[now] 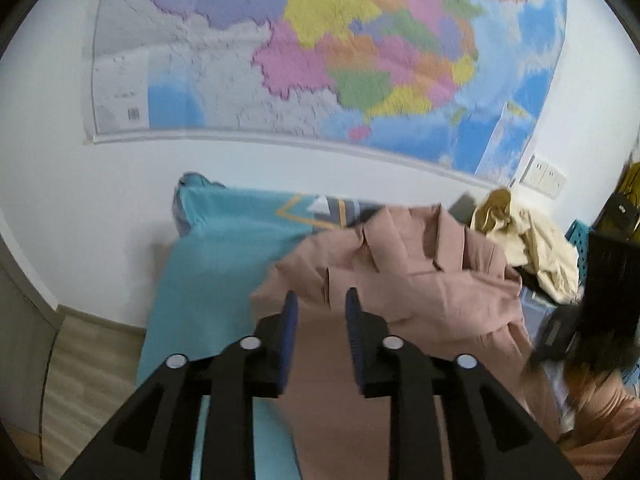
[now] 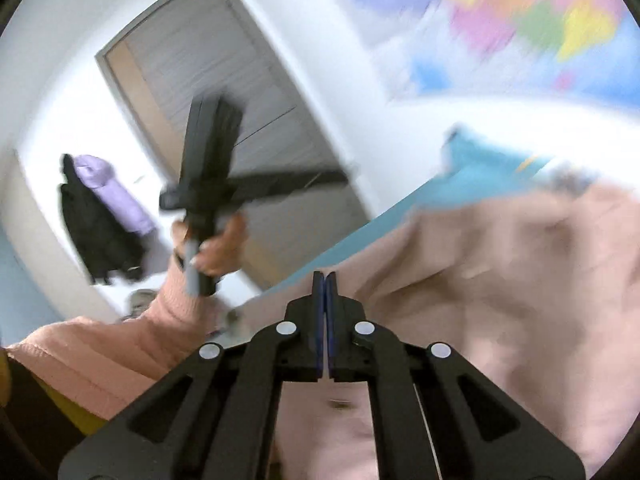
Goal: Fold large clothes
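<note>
A large dusty-pink coat [image 1: 420, 280] lies crumpled on a teal-covered surface [image 1: 224, 264], collar toward the wall. My left gripper [image 1: 320, 300] is open and empty, held above the coat's near left part. In the right wrist view the coat [image 2: 500, 280] fills the right side, blurred. My right gripper [image 2: 325, 280] has its jaws pressed together with the coat's pink fabric around and beneath them; whether cloth is pinched between the pads is hidden. The left gripper [image 2: 208, 168] shows raised in a hand at the left of that view.
A cream garment [image 1: 532, 240] lies heaped behind the coat at the right, beside a teal crate [image 1: 580, 248]. A big map [image 1: 320, 52] hangs on the white wall. A grey door [image 2: 224, 92] and hanging dark and lilac clothes [image 2: 100, 216] stand at the left. Wooden floor [image 1: 88, 380] lies below left.
</note>
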Tool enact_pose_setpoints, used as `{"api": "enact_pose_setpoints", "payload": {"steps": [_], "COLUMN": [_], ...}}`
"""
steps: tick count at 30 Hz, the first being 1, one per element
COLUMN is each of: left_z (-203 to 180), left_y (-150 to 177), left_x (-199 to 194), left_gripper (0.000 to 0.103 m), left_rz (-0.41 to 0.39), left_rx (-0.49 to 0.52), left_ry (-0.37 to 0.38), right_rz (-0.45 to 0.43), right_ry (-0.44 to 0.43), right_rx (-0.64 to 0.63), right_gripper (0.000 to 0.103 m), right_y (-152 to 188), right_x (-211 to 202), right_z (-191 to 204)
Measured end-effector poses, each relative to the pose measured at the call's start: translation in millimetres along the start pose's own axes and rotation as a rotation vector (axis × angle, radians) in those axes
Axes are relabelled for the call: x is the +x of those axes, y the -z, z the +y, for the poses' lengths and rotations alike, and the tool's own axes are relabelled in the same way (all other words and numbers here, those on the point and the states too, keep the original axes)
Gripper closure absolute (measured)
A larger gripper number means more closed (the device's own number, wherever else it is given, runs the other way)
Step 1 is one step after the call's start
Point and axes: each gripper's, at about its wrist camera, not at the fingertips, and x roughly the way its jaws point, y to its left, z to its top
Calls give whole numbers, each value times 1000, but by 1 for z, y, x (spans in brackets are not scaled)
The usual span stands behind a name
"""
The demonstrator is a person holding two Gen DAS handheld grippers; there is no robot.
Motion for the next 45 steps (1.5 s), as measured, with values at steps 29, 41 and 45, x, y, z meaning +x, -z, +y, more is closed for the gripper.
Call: {"api": "enact_pose_setpoints", "payload": {"steps": [29, 41, 45], "left_z": [-30, 4, 3], "left_y": [27, 18, 19], "left_x": [220, 217, 213], "left_gripper": [61, 98, 85], "left_rz": [315, 248, 228], "left_rx": [145, 11, 21], "left_ry": [-176, -282, -243], "right_rz": [68, -35, -75], "right_ry": [692, 506, 552], "right_rx": [62, 318, 369], "right_gripper": [23, 100, 100], "right_y": [120, 97, 93], "right_x": [-135, -143, -169], "right_z": [-107, -141, -137]}}
